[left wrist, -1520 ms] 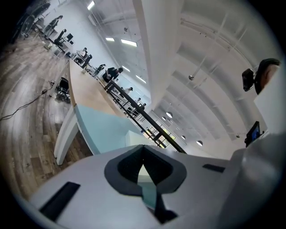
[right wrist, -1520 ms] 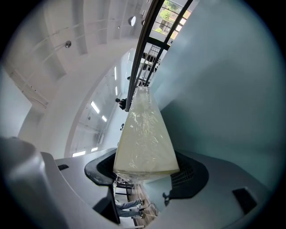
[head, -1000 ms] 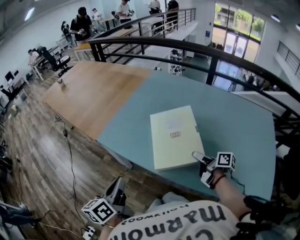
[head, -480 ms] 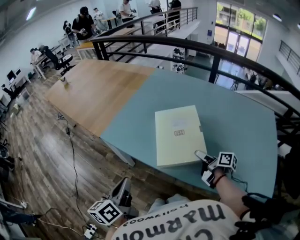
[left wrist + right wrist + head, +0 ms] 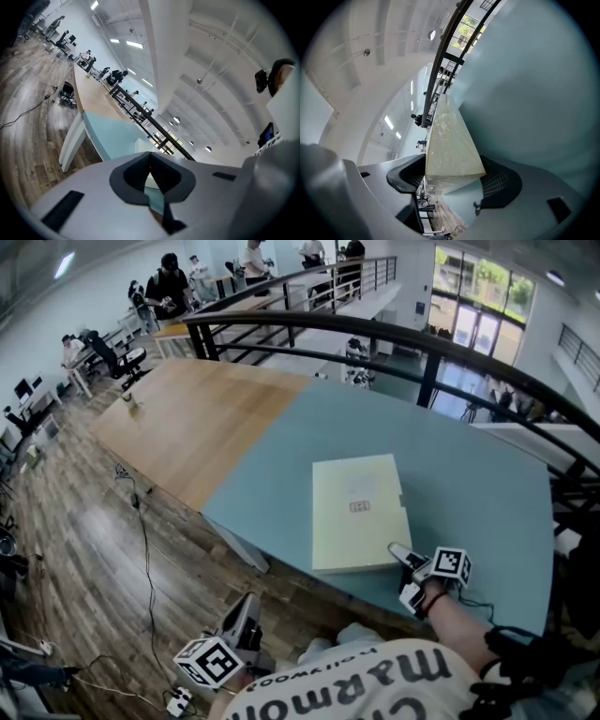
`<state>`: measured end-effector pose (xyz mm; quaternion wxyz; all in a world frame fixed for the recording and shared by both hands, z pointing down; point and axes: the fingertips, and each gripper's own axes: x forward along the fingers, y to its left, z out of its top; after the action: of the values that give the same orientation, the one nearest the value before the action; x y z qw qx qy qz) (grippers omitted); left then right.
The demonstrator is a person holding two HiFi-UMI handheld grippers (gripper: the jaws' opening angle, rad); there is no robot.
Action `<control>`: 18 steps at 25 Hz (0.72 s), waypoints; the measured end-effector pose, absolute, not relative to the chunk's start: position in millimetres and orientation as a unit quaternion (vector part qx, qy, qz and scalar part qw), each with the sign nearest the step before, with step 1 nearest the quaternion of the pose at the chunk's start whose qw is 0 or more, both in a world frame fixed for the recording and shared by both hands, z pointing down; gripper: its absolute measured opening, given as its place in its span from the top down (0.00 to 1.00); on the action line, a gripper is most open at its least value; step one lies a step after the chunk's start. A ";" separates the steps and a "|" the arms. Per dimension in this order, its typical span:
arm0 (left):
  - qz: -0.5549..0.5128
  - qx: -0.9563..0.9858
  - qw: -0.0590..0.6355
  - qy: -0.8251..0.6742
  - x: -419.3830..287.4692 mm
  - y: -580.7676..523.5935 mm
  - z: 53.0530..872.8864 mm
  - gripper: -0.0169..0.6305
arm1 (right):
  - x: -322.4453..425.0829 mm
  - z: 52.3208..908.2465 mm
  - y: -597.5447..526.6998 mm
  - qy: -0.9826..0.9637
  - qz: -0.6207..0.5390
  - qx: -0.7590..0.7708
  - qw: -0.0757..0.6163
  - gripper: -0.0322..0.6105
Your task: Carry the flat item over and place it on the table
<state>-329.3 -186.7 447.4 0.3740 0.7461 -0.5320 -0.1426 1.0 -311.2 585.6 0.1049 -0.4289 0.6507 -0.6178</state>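
Right tool [image 5: 401,570] gapes wide, released, a corner of the cream box [image 5: 356,512] between its jaws; left tool [image 5: 150,161] clenched, empty.

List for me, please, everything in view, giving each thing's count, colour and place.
box: one, pale yellow, lying flat on the teal part of the table, near its front edge
table: one, teal near part and wood-brown far part, in front of the person
railing: one, black, curving behind the table
cable: one, black, on the floor left of the table
floor: one, brown wood, left of and below the table
people: several, mostly dark-clothed, far back left
shirt: one, white with dark lettering, bottom of the head view
left tool: one, grey, low off the table, jaws together, empty
right tool: one, grey, at the box's near right corner, jaws apart around that corner
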 end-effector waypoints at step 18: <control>-0.139 0.749 0.380 -0.525 -330.1 -184.1 453.7 0.97 | 2.7 597.3 -304.8 0.635 -0.620 -0.446 0.113 0.39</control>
<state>-330.1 -184.1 453.7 0.3803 0.7486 -0.5252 -0.1388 2.7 -304.8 597.3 0.1135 -0.4458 0.6352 -0.6204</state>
